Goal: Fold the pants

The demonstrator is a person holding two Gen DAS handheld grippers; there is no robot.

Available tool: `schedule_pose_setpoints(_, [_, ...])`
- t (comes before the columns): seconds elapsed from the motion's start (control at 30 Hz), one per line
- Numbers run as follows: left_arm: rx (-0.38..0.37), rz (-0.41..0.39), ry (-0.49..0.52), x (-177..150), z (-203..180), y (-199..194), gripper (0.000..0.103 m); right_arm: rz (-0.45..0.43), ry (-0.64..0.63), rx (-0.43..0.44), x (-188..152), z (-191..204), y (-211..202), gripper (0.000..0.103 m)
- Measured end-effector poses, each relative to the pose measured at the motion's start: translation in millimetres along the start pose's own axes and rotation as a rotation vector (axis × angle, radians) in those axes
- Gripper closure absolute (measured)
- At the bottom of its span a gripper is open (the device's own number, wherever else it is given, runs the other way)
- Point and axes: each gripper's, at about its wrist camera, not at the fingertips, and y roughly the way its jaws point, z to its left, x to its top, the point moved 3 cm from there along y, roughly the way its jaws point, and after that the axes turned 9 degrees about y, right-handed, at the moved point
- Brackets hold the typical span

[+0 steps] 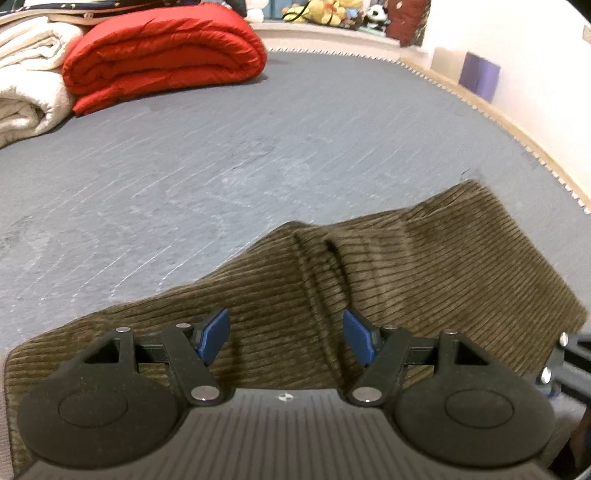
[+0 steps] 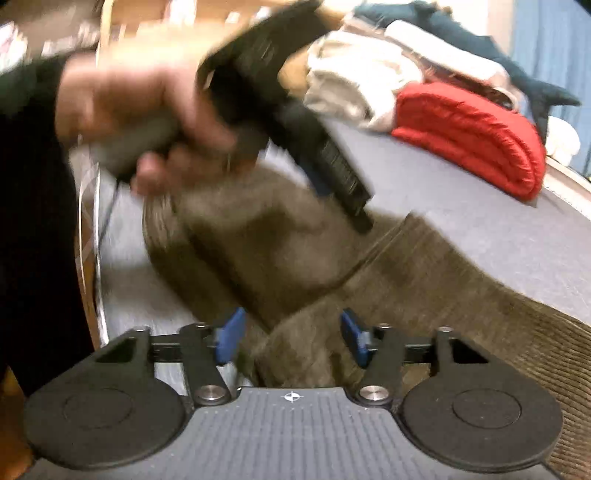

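Observation:
Brown corduroy pants [image 1: 424,266] lie on the grey-blue bed sheet [image 1: 221,147], and a ridge of cloth runs up their middle. My left gripper [image 1: 286,338] hovers over the near part of them, open, its blue pads [image 1: 214,336] clear of the fabric. In the right wrist view the pants [image 2: 424,280] are folded, with one layer lying across another. My right gripper [image 2: 291,338] is open above the fold's edge and grips nothing. That view is blurred. A person's hand [image 2: 147,122] holds the left gripper's handle at the upper left, with its tip over the pants.
A rolled red quilt [image 1: 162,55] and a cream blanket [image 1: 26,74] sit at the far left of the bed. Soft toys [image 1: 332,13] line the far ledge. The bed's trimmed edge [image 1: 517,136] runs along the wall on the right, near a purple box [image 1: 480,75].

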Motion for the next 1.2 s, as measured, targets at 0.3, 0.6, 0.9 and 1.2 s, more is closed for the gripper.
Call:
schedule_pose_setpoints(0.3, [-0.080, -0.069, -0.050, 14.2, -14.4, 6.3, 0.045, -0.029, 0.238, -0.205, -7.4, -56.3, -20.9, 0.040])
schedule_pose_setpoints(0.6, [-0.053, 0.020, -0.099, 19.8, -18.5, 48.6, 0.028, -0.025, 0.572, -0.698, -50.2, -136.3, -58.0, 0.019])
schedule_pose_setpoints(0.9, [-0.040, -0.075, -0.157, 34.9, -2.6, 36.1, 0.092, -0.011, 0.904, -0.662, -98.1, -170.7, -80.0, 0.013])
schedule_pose_setpoints(1.2, [0.046, -0.095, -0.130, 31.7, 0.0, 22.9, 0.059, -0.018, 0.942, -0.601, -98.0, -166.9, -78.7, 0.025])
